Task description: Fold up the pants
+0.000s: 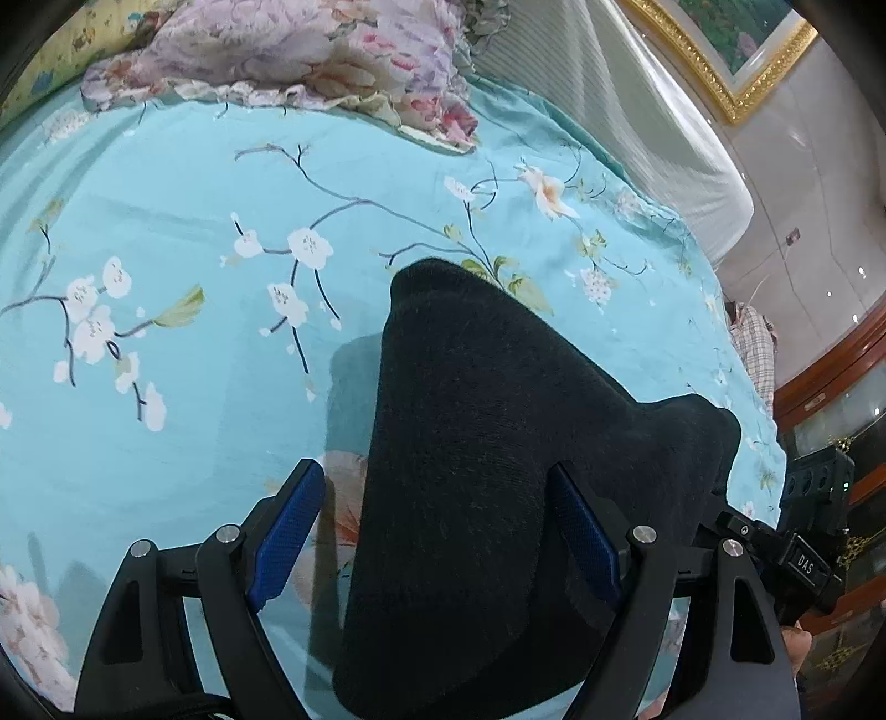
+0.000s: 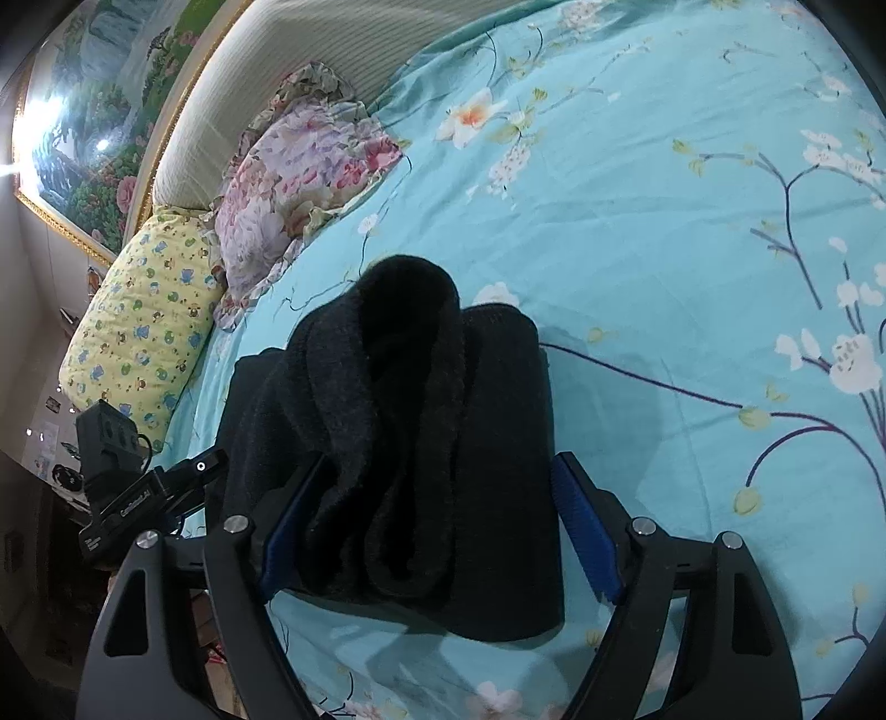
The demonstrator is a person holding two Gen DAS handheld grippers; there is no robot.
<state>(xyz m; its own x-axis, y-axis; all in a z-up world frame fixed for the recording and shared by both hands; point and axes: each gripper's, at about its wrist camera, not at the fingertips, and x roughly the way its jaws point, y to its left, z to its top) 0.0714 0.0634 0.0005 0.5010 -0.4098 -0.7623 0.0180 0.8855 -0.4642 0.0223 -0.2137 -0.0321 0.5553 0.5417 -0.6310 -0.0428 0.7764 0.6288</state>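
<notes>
Black pants (image 1: 470,387) lie in a thick folded bundle on a turquoise floral bedsheet (image 1: 166,232). My left gripper (image 1: 434,468) straddles one end of the bundle. Its left pad (image 1: 288,531) stands clear of the cloth with sheet showing in the gap, while the black fabric overlaps the right pad (image 1: 587,537). In the right wrist view the pants (image 2: 421,387) show rolled layers. My right gripper (image 2: 441,458) straddles that end. The fabric meets its left pad (image 2: 288,526), and the right pad (image 2: 584,526) sits just beside the fold's edge. Neither gripper pinches the cloth.
A pink floral pillow (image 2: 299,183) and a yellow printed pillow (image 2: 144,321) lie by the padded headboard (image 2: 266,72). A gold-framed painting (image 1: 736,50) hangs above. The bed's edge and wooden furniture (image 1: 830,376) are at the right of the left wrist view.
</notes>
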